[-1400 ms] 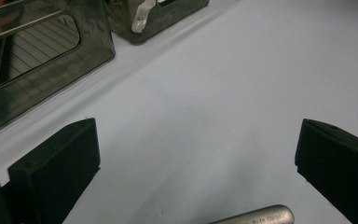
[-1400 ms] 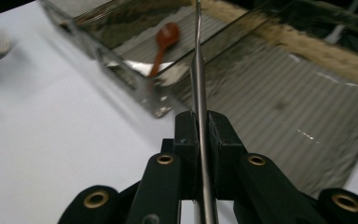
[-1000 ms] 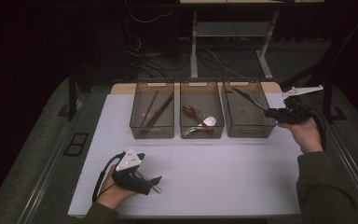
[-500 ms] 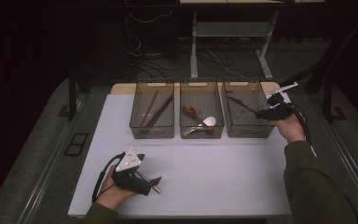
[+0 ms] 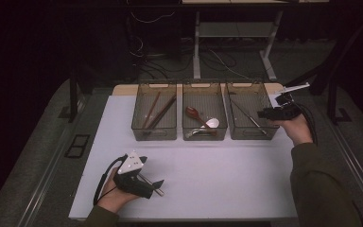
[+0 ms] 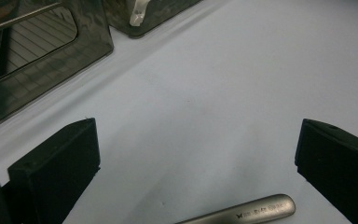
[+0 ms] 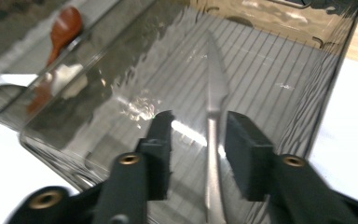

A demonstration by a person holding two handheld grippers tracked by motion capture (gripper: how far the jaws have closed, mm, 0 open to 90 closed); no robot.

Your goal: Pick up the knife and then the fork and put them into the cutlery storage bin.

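- Sorting of cutlery into three bins is the work in hand, as I read it: chopsticks (image 5: 155, 111) lie in the left bin (image 5: 154, 135), spoons (image 5: 203, 121) in the middle bin (image 5: 204, 135), and a knife (image 5: 248, 116) in the right bin (image 5: 233, 135).
- My right hand-held gripper (image 5: 264, 113) sits at the right bin's right edge, right of centre in the high view. Its jaws have just been opening; in the right gripper view the knife (image 7: 214, 140) lies on the bin's ribbed floor, in line with the gap, with neither pad (image 7: 162, 150) pressing on it. I judge this the release step: the knife is down and let go.
- My left hand-held gripper (image 5: 157, 185) rests on the bench (image 5: 227, 179) at lower left, jaws wide apart and gripping nothing. In the left gripper view a steel handle (image 6: 242, 213) lies on the bench at the bottom edge, between the pads (image 6: 56, 168) but touching neither.
- Next, I think, the right hand should lift clear of the bin without catching its wall.
- Then the left calls for easing forward over the handle and closing squarely; the piece lies flat and slim, so the pads must come low to the bench.
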